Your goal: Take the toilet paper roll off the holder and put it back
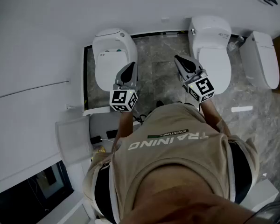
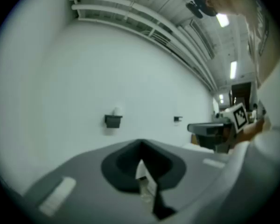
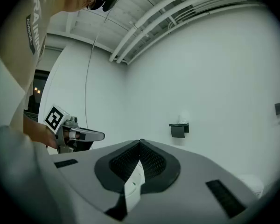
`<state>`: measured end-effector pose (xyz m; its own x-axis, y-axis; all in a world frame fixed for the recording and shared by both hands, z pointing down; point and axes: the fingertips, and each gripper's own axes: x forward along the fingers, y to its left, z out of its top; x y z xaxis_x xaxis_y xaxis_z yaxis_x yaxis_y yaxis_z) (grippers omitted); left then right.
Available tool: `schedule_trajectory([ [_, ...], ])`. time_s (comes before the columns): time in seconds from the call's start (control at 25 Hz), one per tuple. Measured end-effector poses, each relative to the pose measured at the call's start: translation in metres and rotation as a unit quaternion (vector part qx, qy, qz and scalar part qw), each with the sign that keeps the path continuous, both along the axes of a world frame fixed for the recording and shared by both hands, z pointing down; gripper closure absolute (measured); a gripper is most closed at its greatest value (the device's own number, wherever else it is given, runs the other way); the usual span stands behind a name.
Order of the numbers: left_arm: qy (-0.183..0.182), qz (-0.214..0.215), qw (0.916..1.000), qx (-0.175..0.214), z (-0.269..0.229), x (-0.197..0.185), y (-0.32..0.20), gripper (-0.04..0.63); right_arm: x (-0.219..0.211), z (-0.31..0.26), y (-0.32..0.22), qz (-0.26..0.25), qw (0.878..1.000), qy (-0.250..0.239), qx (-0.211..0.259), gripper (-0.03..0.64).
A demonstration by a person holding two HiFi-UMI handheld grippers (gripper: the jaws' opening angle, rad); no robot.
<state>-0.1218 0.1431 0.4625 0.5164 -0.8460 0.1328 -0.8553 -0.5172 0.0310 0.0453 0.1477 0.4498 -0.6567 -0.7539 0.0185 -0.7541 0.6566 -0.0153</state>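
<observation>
The head camera looks steeply down past a beige shirt (image 1: 177,157) onto grey marble floor (image 1: 163,64). Cameras on the left gripper (image 1: 130,65) and right gripper (image 1: 178,58) face level along their jaws, sharing a distant small dark wall-mounted holder (image 2: 113,121).

right gripper (image 3: 140,143): jaws together, empty | holder (image 3: 178,130): on wall ahead, toilet paper roll (image 3: 182,119) on top | left gripper (image 3: 101,136): far left

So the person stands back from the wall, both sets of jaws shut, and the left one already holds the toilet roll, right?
Not quite: the left gripper holds nothing. The left gripper view shows its jaws shut on each other, while the toilet roll sits on the holder on the far wall. The rest is right.
</observation>
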Motion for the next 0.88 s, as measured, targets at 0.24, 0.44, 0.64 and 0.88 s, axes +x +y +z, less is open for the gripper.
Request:
schedule_trajectory([
  [0.24,0.004,0.018,0.9998,-0.007,0.000,0.004,-0.017,0.595,-0.005,-0.006,-0.019,0.010,1.000,-0.009,-0.002,0.603],
  [0.44,-0.007,0.035,0.9994,-0.006,-0.002,-0.004,-0.034,0.595,-0.010,-0.004,-0.030,0.022,1.000,-0.004,-0.006,0.603],
  [0.64,-0.005,0.045,0.9990,-0.003,-0.002,-0.017,-0.045,0.595,-0.019,-0.002,-0.039,0.038,0.999,-0.004,-0.007,0.603],
  [0.88,0.001,0.065,0.9977,-0.016,0.011,-0.039,-0.056,0.595,-0.045,0.012,-0.049,0.063,0.998,0.009,-0.013,0.603],
])
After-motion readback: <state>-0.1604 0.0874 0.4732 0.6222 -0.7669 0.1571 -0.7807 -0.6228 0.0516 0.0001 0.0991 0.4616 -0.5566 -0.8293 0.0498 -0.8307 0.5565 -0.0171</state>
